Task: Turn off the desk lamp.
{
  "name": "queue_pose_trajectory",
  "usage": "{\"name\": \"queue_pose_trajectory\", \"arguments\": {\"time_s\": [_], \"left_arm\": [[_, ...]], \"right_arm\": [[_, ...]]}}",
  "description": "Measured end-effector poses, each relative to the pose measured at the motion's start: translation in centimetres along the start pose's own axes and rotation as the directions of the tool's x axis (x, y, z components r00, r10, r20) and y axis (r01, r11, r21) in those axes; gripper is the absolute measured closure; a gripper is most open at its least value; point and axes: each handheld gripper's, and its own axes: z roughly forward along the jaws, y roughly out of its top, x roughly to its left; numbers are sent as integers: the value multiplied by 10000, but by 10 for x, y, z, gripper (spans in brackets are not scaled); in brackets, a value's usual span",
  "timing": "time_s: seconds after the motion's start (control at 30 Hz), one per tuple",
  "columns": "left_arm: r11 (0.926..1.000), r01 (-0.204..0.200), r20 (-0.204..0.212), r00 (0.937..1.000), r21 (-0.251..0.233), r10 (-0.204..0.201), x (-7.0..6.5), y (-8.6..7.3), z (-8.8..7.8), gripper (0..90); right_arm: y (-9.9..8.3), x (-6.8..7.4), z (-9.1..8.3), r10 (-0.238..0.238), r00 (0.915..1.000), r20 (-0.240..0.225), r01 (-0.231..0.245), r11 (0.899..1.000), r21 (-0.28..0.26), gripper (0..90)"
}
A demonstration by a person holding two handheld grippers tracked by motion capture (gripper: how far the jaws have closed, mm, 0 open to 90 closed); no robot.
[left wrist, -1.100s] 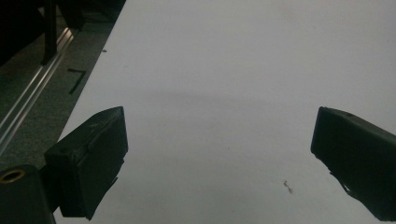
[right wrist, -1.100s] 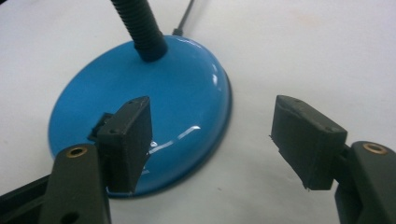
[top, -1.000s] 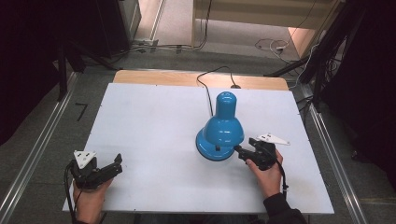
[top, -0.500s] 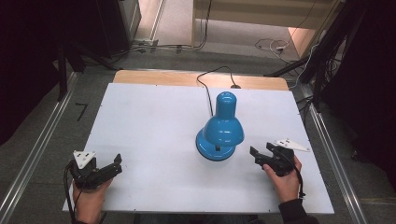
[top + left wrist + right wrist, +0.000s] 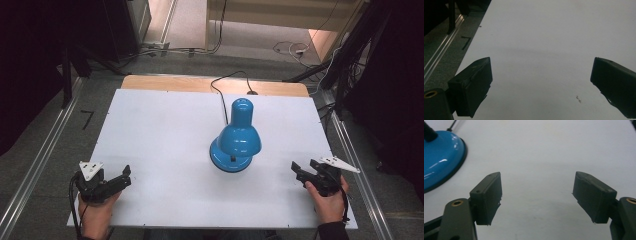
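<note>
High view: white table (image 5: 165,130), a blue desk lamp (image 5: 236,137) standing right of centre, its black cord (image 5: 222,90) running off the far edge. Left gripper (image 5: 122,178) at the near left corner, jaws wide apart, nothing between them. Right gripper (image 5: 298,172) near the right edge, jaws likewise spread, apart from the lamp's base (image 5: 439,157).

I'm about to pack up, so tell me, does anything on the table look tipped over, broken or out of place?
Nothing stands out. The blue desk lamp stands upright on its base near the middle of the white table, its cord trailing off the far edge. The left gripper and right gripper sit open near the front corners.
</note>
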Motion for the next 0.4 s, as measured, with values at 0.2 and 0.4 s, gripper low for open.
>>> {"name": "queue_pose_trajectory", "arguments": {"time_s": [0.2,0.4], "left_arm": [[10000,-2,-9,10000,4,2,-1,0,0,46],[9997,-114,-59,9999,200,115,-1,-2,3,45]], "right_arm": [[-5,-18,-5,5,9988,497,-10,9999,102,210],[-14,-33,-2,-238,9917,1265,162,9980,603,149]]}}
